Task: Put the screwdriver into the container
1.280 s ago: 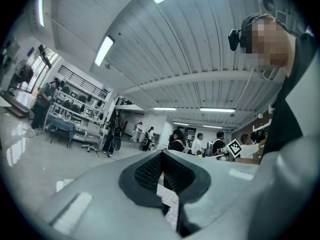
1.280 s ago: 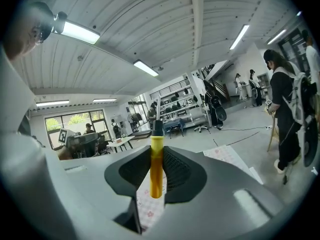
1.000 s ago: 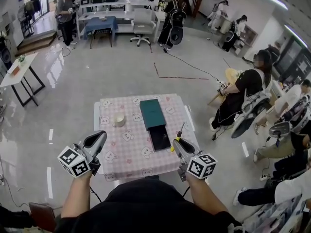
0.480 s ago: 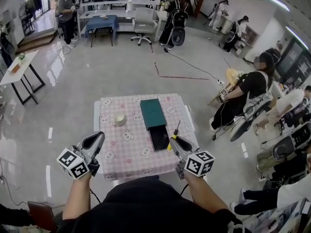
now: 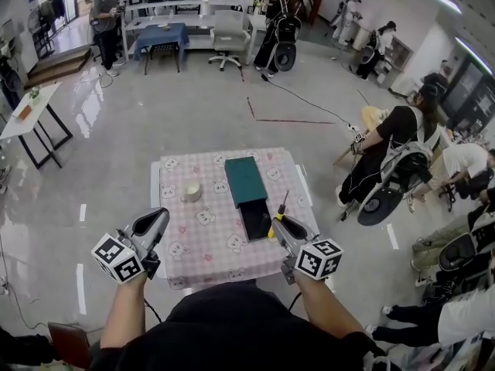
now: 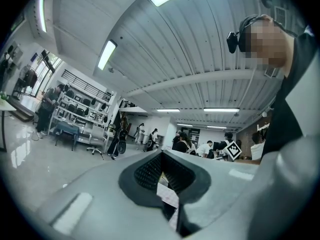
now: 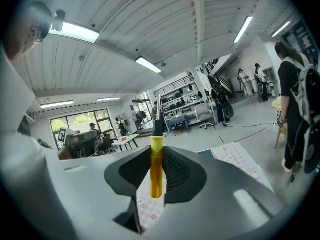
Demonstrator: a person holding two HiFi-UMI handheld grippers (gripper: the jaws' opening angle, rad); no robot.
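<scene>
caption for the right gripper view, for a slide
Right gripper holding the yellow-handled screwdriver in its jaws, over the pink tablecloth

Screwdriver: yellow handle, dark shaft, clamped between fingers, pointing away. Container: dark, rectangular, open-topped, near screwdriver.

Pink-clothed table with 3 things: pale roll, green box, dark container just beside it.
</scene>
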